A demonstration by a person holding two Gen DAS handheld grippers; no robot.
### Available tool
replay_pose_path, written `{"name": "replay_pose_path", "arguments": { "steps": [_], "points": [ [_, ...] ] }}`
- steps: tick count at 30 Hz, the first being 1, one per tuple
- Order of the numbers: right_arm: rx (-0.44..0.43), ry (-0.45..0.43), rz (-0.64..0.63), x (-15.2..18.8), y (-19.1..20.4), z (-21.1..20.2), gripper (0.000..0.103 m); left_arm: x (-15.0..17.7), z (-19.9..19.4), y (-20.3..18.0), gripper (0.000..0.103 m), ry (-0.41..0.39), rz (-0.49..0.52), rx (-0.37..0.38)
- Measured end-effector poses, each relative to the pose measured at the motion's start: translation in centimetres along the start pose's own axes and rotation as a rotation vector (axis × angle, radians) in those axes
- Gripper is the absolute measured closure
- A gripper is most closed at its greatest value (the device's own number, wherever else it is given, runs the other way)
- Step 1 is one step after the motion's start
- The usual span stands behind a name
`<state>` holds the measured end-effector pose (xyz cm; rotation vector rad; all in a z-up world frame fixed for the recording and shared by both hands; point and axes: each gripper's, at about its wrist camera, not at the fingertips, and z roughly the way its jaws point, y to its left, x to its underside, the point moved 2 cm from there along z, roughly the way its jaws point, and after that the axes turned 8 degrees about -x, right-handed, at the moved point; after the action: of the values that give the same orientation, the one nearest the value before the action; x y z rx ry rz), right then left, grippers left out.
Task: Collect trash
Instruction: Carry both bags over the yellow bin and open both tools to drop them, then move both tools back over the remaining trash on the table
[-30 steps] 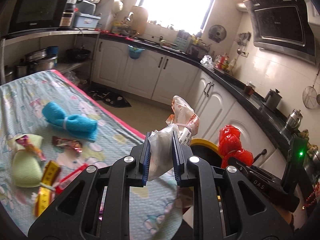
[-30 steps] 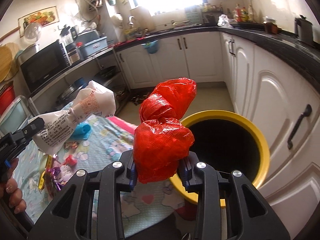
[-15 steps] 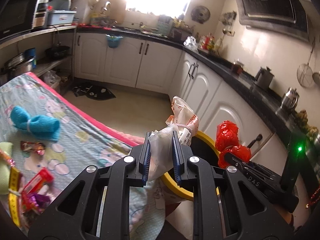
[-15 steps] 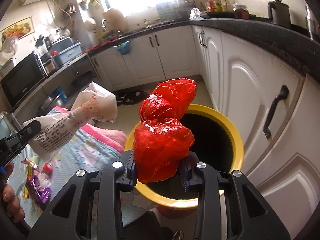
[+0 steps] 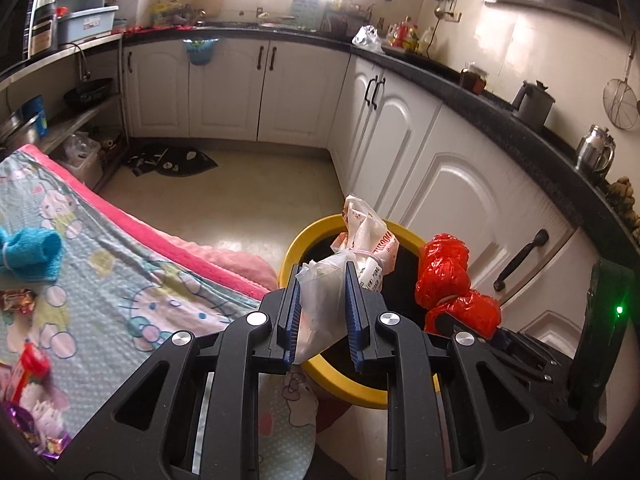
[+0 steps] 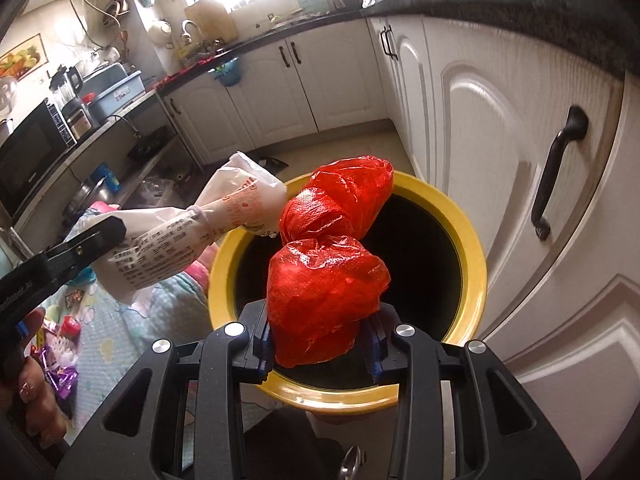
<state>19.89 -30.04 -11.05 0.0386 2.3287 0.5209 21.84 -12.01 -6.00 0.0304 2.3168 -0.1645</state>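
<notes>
Both bundles hang right at the mouth of the yellow bin (image 6: 476,264), and what counts now is how each sits over that dark opening. The right gripper (image 6: 320,344) has its jaws clamped on the lower lobe of the red bag (image 6: 328,280), a knotted bundle whose long axis runs forward and up from the jaws, so nearly all of it lies over the hole, inside the rim. The left gripper (image 5: 323,316) pinches the clear tail of the white printed bag (image 5: 368,240); that bag also stretches forward from the jaws, tied at its waist, and its far end reaches over the bin's near-left rim, while the pinched end looks to be above the rim or just outside it, toward the cloth-covered table (image 5: 132,280). I judge the right hand better placed: letting go there should drop the red bag straight in. The white one may need carrying further over the opening, or it could catch the rim.
</notes>
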Motion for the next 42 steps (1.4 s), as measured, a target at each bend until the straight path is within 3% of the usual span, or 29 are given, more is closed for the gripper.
{"name": "replay_pose_path", "arguments": {
  "steps": [3,5,6,15,19,23,42],
  "points": [
    [0.012,0.015,0.006,0.4,-0.3,0.6,0.064,0.2,0.9,-0.2,0.087,0.02,0.001,0.0],
    [0.014,0.022,0.019,0.5,-0.7,1.0,0.047,0.3,1.3,-0.3,0.081,0.029,0.001,0.001],
    [0.018,0.022,0.026,0.6,-0.8,1.0,0.045,0.4,1.4,-0.2,0.073,0.03,-0.001,-0.002],
    [0.043,-0.011,0.069,0.3,-1.9,0.4,0.034,0.4,-0.3,0.8,0.044,-0.01,-0.026,-0.025],
    [0.043,-0.036,0.057,-0.1,-1.3,-0.2,0.029,0.2,-2.1,1.8,0.022,-0.049,-0.049,-0.033],
    [0.033,-0.052,0.027,-0.5,-0.2,-0.7,0.027,0.2,-3.8,2.7,0.012,-0.077,-0.064,-0.041],
    [-0.103,-0.11,-0.147,-0.5,8.9,-4.3,0.021,1.7,-12.4,9.4,0.011,-0.211,-0.186,-0.148]
  ]
}}
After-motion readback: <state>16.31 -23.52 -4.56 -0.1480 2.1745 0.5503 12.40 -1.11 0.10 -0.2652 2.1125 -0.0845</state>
